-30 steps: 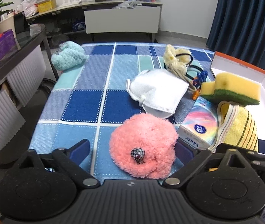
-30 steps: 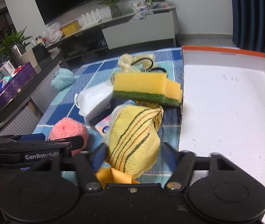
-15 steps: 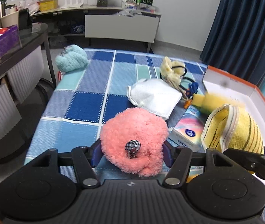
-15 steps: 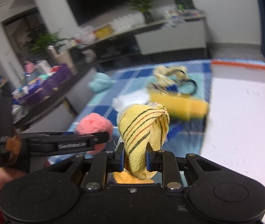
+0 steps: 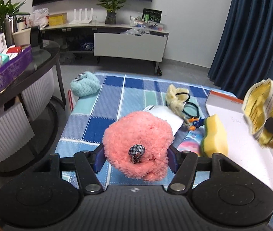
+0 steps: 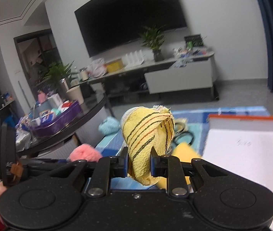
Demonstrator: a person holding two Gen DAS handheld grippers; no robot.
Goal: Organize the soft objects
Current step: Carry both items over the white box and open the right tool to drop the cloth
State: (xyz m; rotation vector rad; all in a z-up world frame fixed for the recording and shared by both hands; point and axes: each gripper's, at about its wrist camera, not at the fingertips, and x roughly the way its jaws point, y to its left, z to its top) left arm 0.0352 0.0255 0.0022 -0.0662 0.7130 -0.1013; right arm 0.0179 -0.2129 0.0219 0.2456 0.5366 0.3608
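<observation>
- The white box with the orange rim, at the right end of the checked blue worktop, looked bare inside; no soft thing lay in it yet.
- The left tongs were clamped on the pink fluffy pad, raised off the worktop to the left of the box.
- The right tongs stood narrow, pinching the yellow striped cloth, which hung in the air at the box's near-left corner.
- Left of the box lay the yellow-green sponge touching its wall, then a white mask, a cream scrunchie and black hair ties.
- A pale blue knitted piece sat furthest from the box.
- Judged so, sorting had barely begun: two things were lifted and none placed.
</observation>
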